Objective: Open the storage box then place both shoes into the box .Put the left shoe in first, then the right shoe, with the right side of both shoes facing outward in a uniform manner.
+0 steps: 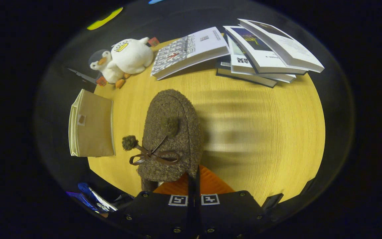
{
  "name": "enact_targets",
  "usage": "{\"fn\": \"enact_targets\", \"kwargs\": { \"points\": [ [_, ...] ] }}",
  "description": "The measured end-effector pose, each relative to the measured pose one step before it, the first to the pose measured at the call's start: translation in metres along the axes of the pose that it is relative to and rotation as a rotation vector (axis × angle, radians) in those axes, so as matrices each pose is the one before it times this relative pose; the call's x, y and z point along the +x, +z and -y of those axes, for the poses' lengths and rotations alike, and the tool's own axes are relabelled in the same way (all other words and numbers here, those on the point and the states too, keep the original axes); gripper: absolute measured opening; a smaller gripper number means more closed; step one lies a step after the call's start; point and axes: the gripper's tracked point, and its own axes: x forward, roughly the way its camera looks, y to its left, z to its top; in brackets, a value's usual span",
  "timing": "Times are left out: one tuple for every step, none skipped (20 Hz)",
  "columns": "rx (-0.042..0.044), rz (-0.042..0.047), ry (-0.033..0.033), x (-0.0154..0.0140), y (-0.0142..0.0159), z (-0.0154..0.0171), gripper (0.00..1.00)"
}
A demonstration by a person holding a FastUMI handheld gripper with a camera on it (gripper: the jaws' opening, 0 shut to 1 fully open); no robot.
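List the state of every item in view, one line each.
gripper: fingers nearly together, clamped on the shoe's heel rim.
shoe: held, toe pointing away, bow tied.
storage box: at the table's edge, lid not open.
books: closed, loosely stacked.
plush duck: lying on the table.

Shoe (172, 132) on table (264, 139) just ahead of closed fingers (193, 186), box (91, 124) left, books (244, 53) and plush duck (124, 58) beyond.

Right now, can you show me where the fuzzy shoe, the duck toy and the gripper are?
Fuzzy shoe (172, 132): gripper view, middle of its upper.
Duck toy (129, 56): gripper view, its white body.
Gripper (193, 181): gripper view, midway between its fingertips, at the shoe's heel.
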Motion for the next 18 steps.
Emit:
{"fn": "enact_targets", "kwargs": {
  "points": [
    [-0.01458, 0.0182, 0.01534, -0.00767, 0.00487, -0.01129, 0.0],
    [-0.01607, 0.01496, 0.01755, -0.00596, 0.00534, -0.01209, 0.01],
    [-0.01246, 0.00453, 0.01192, -0.00373, 0.00372, -0.00932, 0.0],
    [-0.01599, 0.00354, 0.01185, -0.00341, 0.00557, -0.01025, 0.01],
    [-0.0181, 0.00359, 0.00786, -0.00339, 0.00611, -0.00983, 0.01],
    [-0.0227, 0.00362, 0.00528, -0.00218, 0.0061, -0.00976, 0.01],
    [-0.02544, 0.00539, 0.00581, -0.00223, 0.0065, -0.00979, 0.01],
    [-0.0278, 0.00598, 0.00881, -0.00098, 0.00649, -0.01114, 0.01],
    [-0.0245, 0.00344, 0.012, -0.0015, 0.00601, -0.01222, 0.0],
    [-0.02058, 0.00079, 0.01562, -0.00003, 0.00532, -0.01327, 0.01],
    [-0.01821, -0.00158, 0.01934, 0.00065, 0.00588, -0.01362, 0.0],
    [-0.01838, -0.00443, 0.01867, 0.00189, 0.00582, -0.01398, 0.01],
    [-0.02294, -0.00673, 0.01504, 0.00224, 0.00555, -0.01271, 0.0],
    [-0.02438, -0.00436, 0.01193, 0.00287, 0.00743, -0.01324, 0.0],
    [-0.02688, -0.00491, 0.00819, 0.00359, 0.007, -0.01131, 0.01],
    [-0.02645, -0.00564, 0.00703, 0.00402, 0.00564, -0.01177, 0.01],
    [-0.02629, -0.00432, 0.00835, 0.00277, 0.00671, -0.01156, 0.0],
    [-0.02458, -0.00495, 0.01136, 0.00363, 0.00697, -0.01196, 0.01]
  ]
}}
